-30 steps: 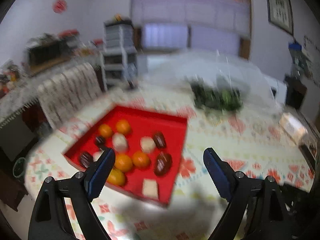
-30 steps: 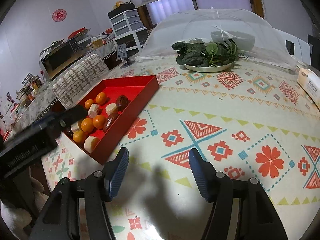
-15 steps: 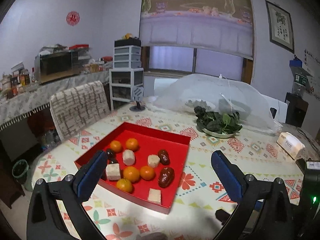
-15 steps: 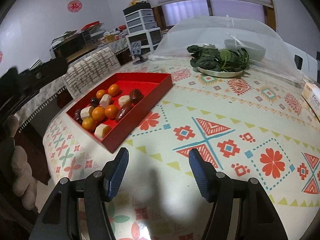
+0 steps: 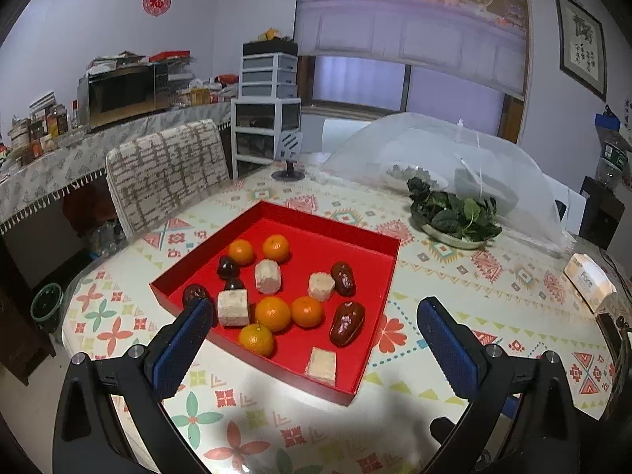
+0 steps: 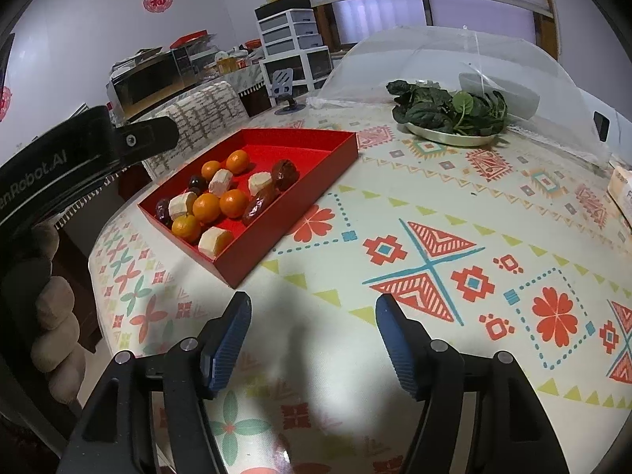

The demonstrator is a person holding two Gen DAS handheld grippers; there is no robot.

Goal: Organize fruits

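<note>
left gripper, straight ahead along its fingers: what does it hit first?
Probably the red tray: the open, empty left gripper points down at its near half, likely reaching the tangerines and the date first. Depth is unclear.

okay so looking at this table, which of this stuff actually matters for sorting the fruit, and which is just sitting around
Matters for the job:
- red tray
- oranges
- dark dates
- pale cut chunks
- left gripper, open
- right gripper, open

Just sitting around:
- plate of leafy greens
- mesh food cover
- tissue box
- phone stand
</note>
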